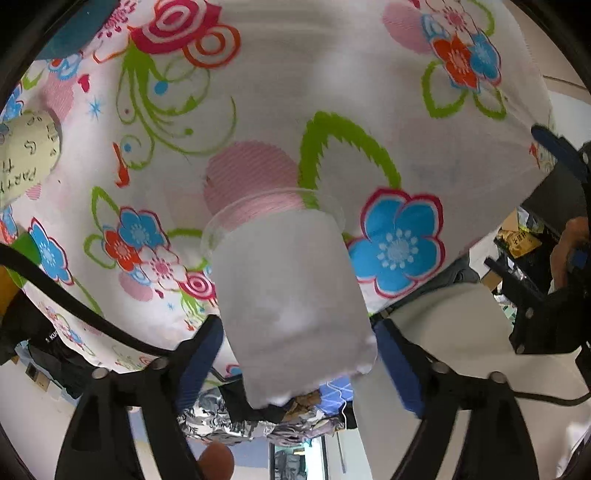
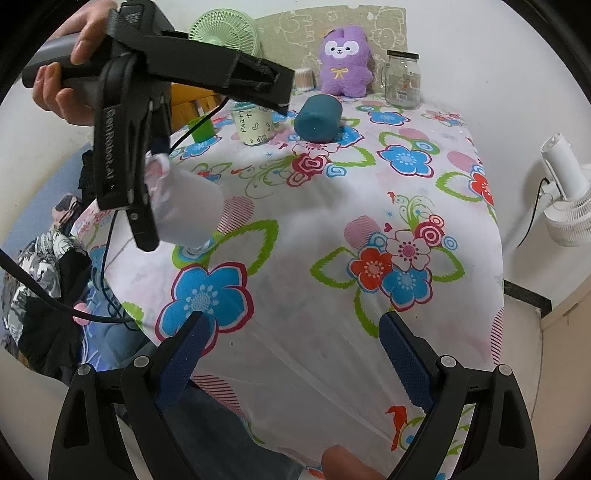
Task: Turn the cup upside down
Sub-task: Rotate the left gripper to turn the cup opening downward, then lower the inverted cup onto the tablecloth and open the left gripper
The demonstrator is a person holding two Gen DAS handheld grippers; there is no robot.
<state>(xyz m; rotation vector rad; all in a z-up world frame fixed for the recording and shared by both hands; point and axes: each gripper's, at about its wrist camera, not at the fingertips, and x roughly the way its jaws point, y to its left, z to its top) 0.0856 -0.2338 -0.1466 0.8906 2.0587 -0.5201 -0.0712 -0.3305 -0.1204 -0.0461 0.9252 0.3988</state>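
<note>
A frosted translucent cup [image 1: 291, 299] sits between the blue pads of my left gripper [image 1: 299, 354], which is shut on it. The cup is tilted, its clear rim pointing down at the flowered tablecloth [image 1: 332, 110]. In the right wrist view the same cup [image 2: 188, 210] hangs in the left gripper [image 2: 155, 206] just above the table's left edge, rim low and near the cloth. My right gripper [image 2: 291, 365] is open and empty, over the front of the table.
At the back of the table stand a teal cup on its side [image 2: 318, 117], a cream printed cup [image 2: 255, 125], a green cup [image 2: 202, 129], a glass jar [image 2: 402, 79], a purple plush toy [image 2: 345, 66] and a green fan [image 2: 224, 35]. A white fan [image 2: 565, 195] stands right of the table.
</note>
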